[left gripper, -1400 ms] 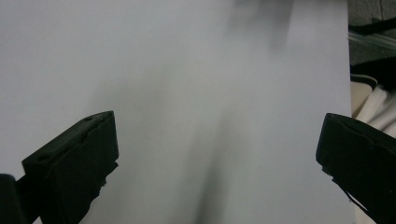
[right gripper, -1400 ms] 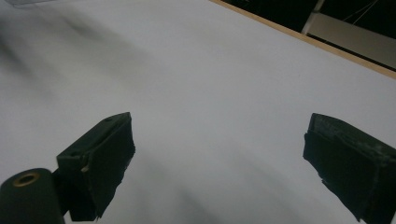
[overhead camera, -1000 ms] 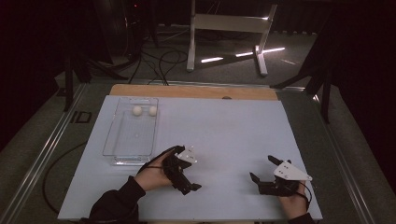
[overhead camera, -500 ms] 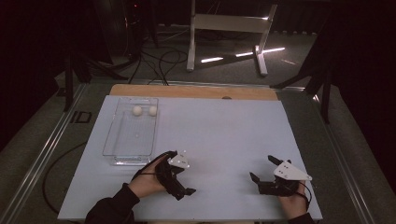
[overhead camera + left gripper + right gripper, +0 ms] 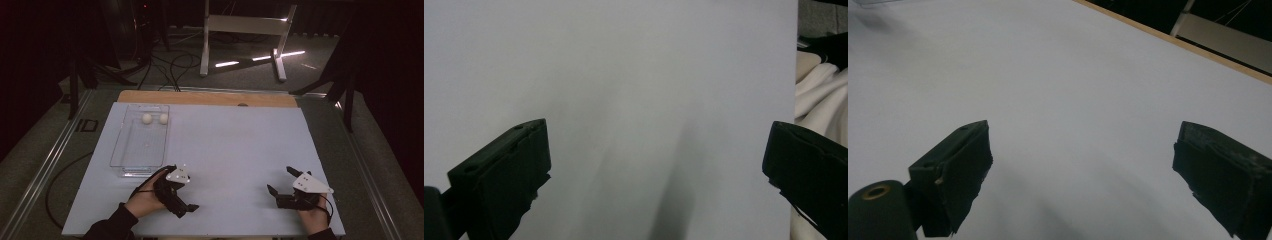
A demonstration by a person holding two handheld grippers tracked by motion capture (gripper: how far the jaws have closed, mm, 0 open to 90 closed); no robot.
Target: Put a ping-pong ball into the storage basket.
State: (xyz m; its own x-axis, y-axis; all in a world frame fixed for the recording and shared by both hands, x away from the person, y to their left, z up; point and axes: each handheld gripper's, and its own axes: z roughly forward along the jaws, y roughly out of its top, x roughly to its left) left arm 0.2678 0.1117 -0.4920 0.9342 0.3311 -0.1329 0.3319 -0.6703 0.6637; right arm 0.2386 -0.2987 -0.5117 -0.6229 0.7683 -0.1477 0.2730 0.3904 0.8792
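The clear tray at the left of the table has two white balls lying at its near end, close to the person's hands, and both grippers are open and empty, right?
Not quite. In the high view the two white balls lie at the far end of the clear tray, away from the hands. The rest holds: the left gripper and the right gripper are open and empty.

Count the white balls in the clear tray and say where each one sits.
2. Both lie at the far end of the clear tray: the left ball and the right ball, side by side. None seems hidden.
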